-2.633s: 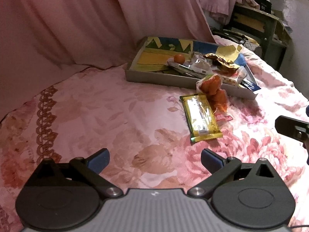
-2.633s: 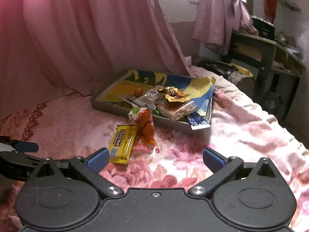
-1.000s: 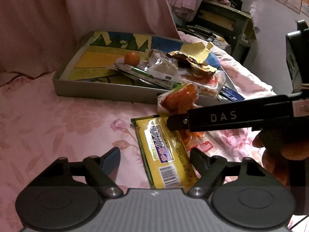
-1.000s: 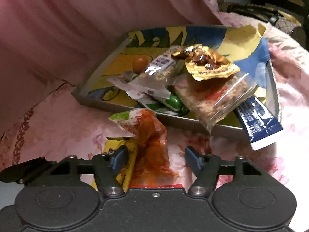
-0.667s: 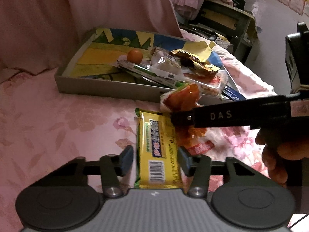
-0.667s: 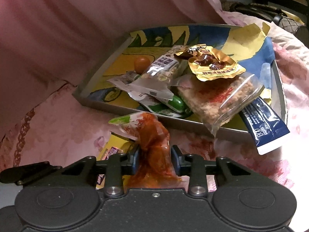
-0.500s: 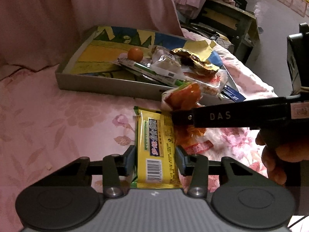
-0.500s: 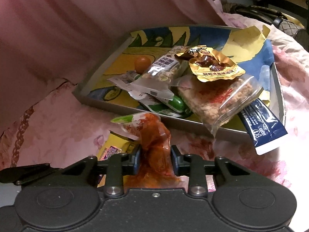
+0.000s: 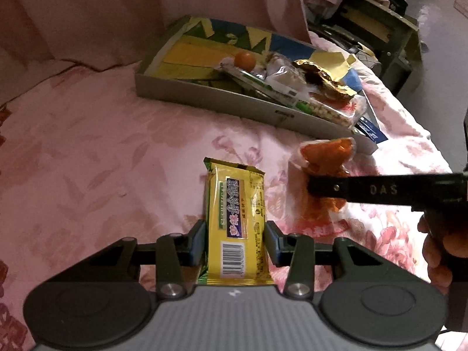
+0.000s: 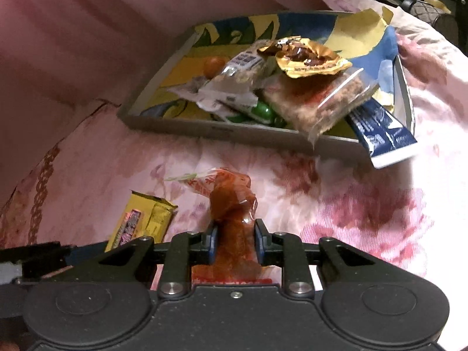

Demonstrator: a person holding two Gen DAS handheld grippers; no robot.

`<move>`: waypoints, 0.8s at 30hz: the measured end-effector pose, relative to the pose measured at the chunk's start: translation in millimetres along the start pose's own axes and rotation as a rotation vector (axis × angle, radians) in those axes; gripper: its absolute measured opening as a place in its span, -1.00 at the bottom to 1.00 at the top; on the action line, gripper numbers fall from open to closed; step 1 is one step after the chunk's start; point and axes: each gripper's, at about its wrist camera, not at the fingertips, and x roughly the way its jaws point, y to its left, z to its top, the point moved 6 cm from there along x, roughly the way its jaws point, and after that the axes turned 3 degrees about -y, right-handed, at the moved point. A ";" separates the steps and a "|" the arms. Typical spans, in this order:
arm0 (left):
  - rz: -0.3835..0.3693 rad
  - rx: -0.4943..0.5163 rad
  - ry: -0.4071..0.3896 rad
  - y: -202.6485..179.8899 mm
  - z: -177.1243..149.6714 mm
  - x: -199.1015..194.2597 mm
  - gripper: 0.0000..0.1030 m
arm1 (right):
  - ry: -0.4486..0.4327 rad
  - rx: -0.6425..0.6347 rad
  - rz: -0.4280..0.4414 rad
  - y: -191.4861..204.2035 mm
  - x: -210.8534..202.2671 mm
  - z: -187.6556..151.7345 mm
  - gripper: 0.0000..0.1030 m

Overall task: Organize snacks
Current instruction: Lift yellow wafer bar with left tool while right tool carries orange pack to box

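Both snacks now lifted, grippers clamped.

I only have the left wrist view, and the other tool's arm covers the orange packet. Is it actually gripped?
Observer: Yes. In the right wrist view the right gripper has both jaws pressed against the orange packet.
Operator: Where is its printed end?
Observer: Behind the jaws, against the tool body.
Operator: Anything sticking out of the tray there?
Observer: A blue sachet hangs its white-edged end out past the tray at its near corner.
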 end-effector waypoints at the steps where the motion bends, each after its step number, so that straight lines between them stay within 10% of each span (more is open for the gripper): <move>1: 0.002 -0.007 0.000 0.6 0.7 -0.4 -0.08 | 0.004 0.003 0.003 0.2 0.0 -0.9 -0.45; 11: 0.026 0.079 -0.027 -7.4 6.3 11.2 0.16 | 0.007 0.049 0.025 -2.3 5.3 0.2 -0.28; 24: 0.072 0.144 -0.003 -15.8 -1.2 8.1 0.01 | 0.000 0.002 0.008 5.9 -4.1 -6.4 -0.49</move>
